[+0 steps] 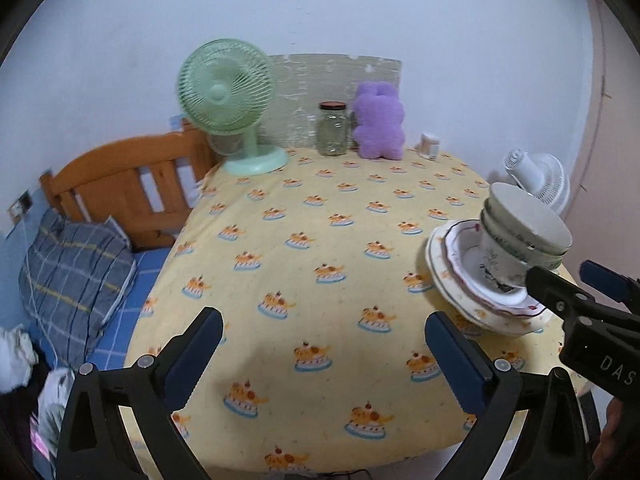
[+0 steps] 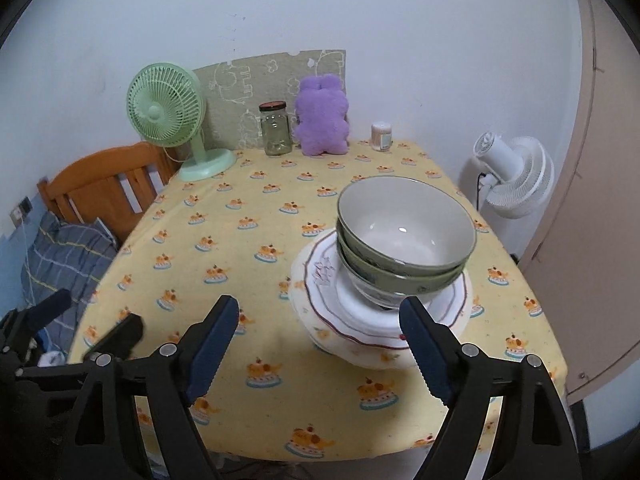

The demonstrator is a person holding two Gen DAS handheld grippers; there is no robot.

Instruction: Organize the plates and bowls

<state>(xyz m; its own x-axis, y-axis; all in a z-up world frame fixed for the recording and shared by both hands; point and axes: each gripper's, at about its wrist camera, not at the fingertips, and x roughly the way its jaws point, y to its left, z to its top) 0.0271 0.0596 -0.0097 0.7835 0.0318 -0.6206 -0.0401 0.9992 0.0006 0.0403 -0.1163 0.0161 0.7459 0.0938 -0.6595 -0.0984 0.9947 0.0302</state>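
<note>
Both claws released, empty; nested bowls' (image 2: 404, 236) hollow insides only in right-wrist view.

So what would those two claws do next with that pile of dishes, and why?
Probably draw both back and stop. The bowls already sit nested on the plates, and both the left gripper and right gripper have open jaws holding nothing, so the stacking looks finished.
</note>
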